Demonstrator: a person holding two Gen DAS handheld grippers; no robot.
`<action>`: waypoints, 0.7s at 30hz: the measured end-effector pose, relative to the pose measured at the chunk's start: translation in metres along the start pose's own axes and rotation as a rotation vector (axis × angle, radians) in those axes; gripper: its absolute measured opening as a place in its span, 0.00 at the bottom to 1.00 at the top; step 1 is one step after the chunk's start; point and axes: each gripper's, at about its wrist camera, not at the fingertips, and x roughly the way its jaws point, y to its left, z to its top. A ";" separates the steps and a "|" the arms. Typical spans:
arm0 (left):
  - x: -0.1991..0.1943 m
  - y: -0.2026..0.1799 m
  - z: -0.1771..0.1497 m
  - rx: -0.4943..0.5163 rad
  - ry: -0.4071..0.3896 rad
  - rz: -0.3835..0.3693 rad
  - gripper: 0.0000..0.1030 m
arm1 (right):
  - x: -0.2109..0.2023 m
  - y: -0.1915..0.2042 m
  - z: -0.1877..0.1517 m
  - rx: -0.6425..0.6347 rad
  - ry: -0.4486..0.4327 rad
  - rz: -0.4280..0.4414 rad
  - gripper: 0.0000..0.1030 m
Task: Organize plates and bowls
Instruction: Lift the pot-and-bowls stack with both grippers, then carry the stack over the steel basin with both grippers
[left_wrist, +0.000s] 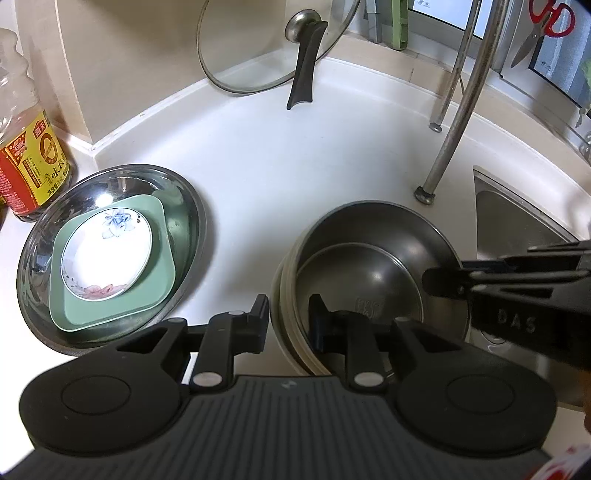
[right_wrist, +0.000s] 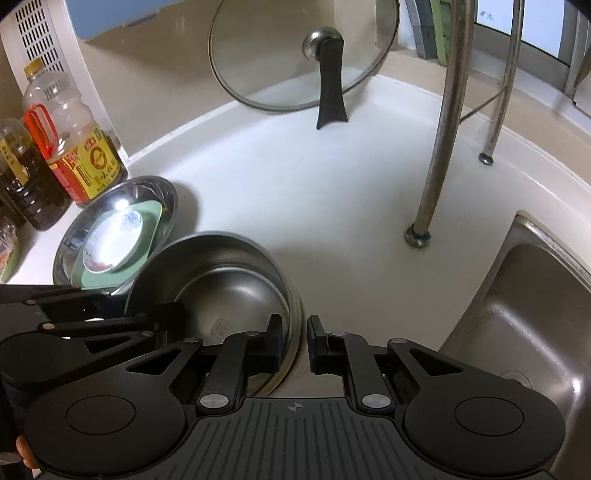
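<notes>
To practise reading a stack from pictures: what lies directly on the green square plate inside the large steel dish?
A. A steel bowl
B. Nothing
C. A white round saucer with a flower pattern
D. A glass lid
C: in the left wrist view the white flowered saucer sits on the green square plate, which rests in the large steel dish.

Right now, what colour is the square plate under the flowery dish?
Pale green square plate, clearest in the left wrist view.

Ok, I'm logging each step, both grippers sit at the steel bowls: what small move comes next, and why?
Probably close both on the rim. The left hand-held gripper and right hand-held gripper each straddle opposite edges of the nested steel bowls, jaws open, nothing gripped yet.
</notes>
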 end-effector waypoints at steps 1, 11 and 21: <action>0.000 0.000 0.000 -0.001 0.000 0.000 0.22 | 0.002 0.001 0.000 0.007 0.007 -0.010 0.20; 0.001 0.008 0.000 -0.024 0.012 0.003 0.35 | 0.014 -0.009 0.001 0.124 0.044 -0.021 0.27; 0.001 0.004 -0.003 -0.017 -0.005 -0.025 0.19 | 0.010 -0.011 -0.003 0.188 0.007 0.000 0.27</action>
